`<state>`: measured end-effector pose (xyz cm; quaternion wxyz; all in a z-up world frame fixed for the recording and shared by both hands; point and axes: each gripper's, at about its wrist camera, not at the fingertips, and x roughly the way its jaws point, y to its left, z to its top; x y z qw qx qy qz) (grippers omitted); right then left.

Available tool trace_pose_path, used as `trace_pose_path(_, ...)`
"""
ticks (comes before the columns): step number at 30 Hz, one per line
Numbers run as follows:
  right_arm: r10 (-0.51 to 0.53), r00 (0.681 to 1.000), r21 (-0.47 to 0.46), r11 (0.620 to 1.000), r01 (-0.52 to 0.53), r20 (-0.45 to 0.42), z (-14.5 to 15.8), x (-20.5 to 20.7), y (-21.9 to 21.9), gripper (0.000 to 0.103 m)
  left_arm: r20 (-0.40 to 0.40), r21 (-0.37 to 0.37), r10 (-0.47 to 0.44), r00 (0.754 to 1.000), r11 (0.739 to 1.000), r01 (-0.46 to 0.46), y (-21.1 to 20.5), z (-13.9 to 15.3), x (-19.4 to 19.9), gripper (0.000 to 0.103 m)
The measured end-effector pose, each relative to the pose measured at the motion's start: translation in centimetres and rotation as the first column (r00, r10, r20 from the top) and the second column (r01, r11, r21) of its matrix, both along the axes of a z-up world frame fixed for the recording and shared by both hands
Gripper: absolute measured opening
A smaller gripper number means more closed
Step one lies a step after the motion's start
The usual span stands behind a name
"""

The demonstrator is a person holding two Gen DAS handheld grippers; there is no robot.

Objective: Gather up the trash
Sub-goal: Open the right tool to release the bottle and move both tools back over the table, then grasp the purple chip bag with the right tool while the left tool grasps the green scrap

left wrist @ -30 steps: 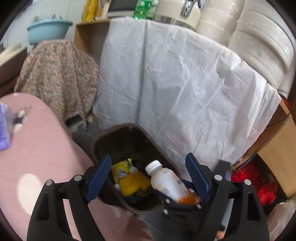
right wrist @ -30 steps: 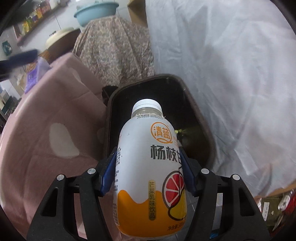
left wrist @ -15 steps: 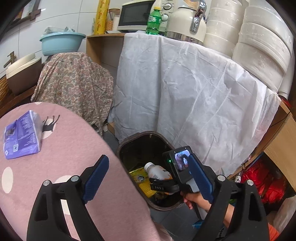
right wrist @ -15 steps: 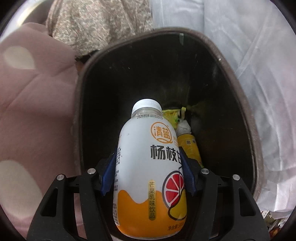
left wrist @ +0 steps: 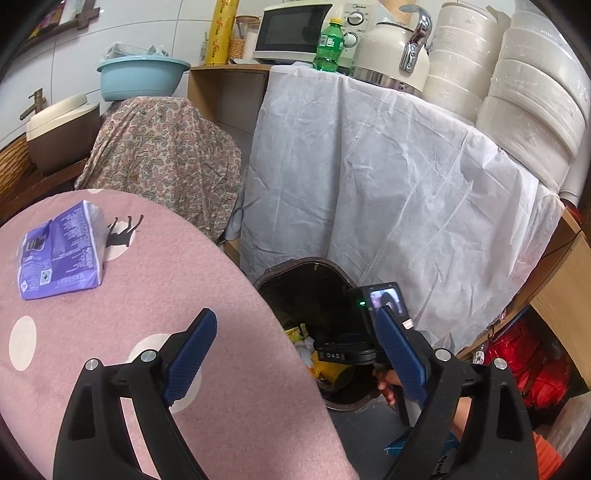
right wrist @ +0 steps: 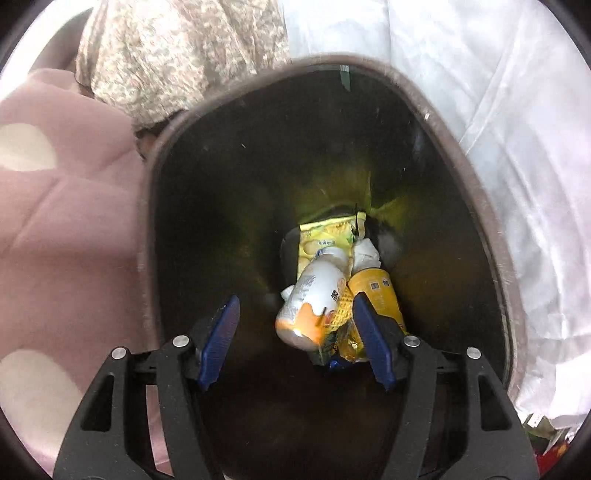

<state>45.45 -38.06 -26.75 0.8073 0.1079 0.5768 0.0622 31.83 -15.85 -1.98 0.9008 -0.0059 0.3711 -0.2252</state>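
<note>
Bottle (right wrist: 314, 295) lies tilted in bin (right wrist: 480, 192), cap pointing away

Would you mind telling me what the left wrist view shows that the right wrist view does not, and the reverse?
Only the left wrist view shows the purple tissue pack on the pink table, the microwave, the kettle, and the open left gripper over the table's edge. Only the right wrist view shows the drink bottle lying on the yellow wrapper at the bin's bottom, below the open right gripper. Both show the brown trash bin, white sheet and paisley cloth.
</note>
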Motion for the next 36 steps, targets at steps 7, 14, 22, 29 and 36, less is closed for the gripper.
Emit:
trace_pose_path(7,0.015,0.982,0.069,0.997,-0.028,0.188,7.0,-4.3,0.5,0.07,0.007,-0.001,0.013,1.0,1.0,-0.013,2.6,0.2,-1.8,0.089)
trace_pose_path(14,0.06,0.928,0.132,0.984,-0.117,0.369,14.8,-9.0,2.6,0.079,0.004,0.013,0.048,0.999,0.999,-0.048,7.5,-0.2,-4.5,0.093)
trace_pose_path(22,0.211,0.879,0.184,0.931,-0.314,0.428,19.9,-10.0,9.9,0.081,-0.018,0.026,0.17,0.985,0.985,-0.17,15.5,-1.2,-7.0,0.093)
trace_pose_path(29,0.31,0.854,0.162,0.9,-0.406,0.419,21.6,-7.5,18.2,0.081,0.004,0.112,0.298,0.955,0.948,-0.296,22.5,-2.1,-8.2,0.093)
trace_pose_path(36,0.334,0.867,0.146,0.9,-0.41,0.371,21.8,-1.4,25.2,0.081,0.013,0.137,0.394,0.919,0.91,-0.392,28.5,-2.1,-7.9,0.093)
